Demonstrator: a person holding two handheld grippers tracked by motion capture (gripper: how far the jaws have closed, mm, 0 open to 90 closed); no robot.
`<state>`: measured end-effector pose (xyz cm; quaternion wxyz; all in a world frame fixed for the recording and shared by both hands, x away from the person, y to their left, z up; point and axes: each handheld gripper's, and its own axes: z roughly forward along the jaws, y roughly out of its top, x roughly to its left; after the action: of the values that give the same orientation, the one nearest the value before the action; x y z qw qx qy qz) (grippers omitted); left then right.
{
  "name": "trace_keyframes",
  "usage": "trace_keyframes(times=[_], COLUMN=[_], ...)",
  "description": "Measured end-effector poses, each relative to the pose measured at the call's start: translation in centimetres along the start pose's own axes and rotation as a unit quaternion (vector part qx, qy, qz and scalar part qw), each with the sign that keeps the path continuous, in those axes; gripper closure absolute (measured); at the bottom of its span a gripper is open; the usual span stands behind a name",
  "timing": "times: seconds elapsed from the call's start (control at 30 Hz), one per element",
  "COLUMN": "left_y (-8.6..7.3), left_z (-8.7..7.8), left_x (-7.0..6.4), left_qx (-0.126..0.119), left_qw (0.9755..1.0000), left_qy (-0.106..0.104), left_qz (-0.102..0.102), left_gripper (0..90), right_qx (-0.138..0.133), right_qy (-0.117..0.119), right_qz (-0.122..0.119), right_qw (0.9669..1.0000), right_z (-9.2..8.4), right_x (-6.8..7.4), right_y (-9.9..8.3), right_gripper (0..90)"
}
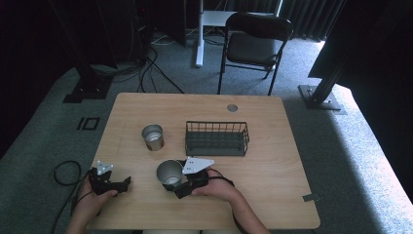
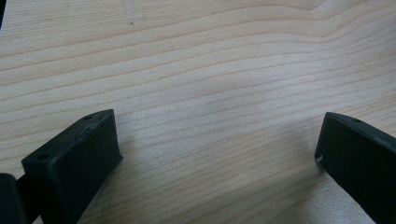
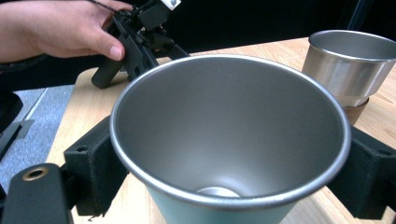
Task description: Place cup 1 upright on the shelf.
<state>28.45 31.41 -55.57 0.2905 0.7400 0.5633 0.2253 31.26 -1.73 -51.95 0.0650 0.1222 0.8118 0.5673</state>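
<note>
Right claw pinches the teal cup by its sides, jaws against the outer wall just below the rim; cup upright on the bench, directly ahead of the claw. Left claw spread, holding nothing, resting on bare wood well to the side. Second steel cup and wire basket stand beyond. Risk: tapered, slick wall, so the cup could slide down out of the jaws or tip once lifted.
</note>
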Motion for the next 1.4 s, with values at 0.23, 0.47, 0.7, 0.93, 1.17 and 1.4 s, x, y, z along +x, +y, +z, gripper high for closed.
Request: trace_keyframes(times=[0.23, 0.47, 0.7, 0.93, 1.17, 1.4], left_y=[0.0, 0.0, 0.0, 0.0, 0.0, 0.0], left_z=[0.0, 0.0, 0.0, 0.0, 0.0, 0.0], left_x=[0.0, 0.0, 0.0, 0.0, 0.0, 0.0], left_qx=[0.0, 0.0, -0.001, -0.001, -0.001, -0.001], left_qw=[1.0, 1.0, 1.0, 1.0, 1.0, 1.0], left_qy=[0.0, 0.0, 0.0, 0.0, 0.0, 0.0], left_qz=[0.0, 0.0, -0.001, -0.001, 0.0, -0.001], left_gripper=[0.4, 0.4, 0.4, 0.4, 0.4, 0.4], right_qx=[-0.001, -0.003, -0.016, -0.014, -0.029, -0.051], right_qy=[-0.002, -0.008, -0.011, -0.011, -0.023, -0.047], right_qz=[-0.002, -0.014, 0.003, 0.009, 0.012, 0.019], right_qw=[1.0, 0.9999, 0.9998, 0.9998, 0.9992, 0.9974], right_z=[0.5, 0.4, -0.1, -0.5, -1.1, -2.1], right_x=[0.2, 0.3, 0.0, -0.2, -0.6, -1.3], right_y=[0.2, 0.9, 2.7, 4.2, 5.3, 6.7], right_gripper=[11.8, 12.1, 12.2, 12.1, 12.1, 12.2])
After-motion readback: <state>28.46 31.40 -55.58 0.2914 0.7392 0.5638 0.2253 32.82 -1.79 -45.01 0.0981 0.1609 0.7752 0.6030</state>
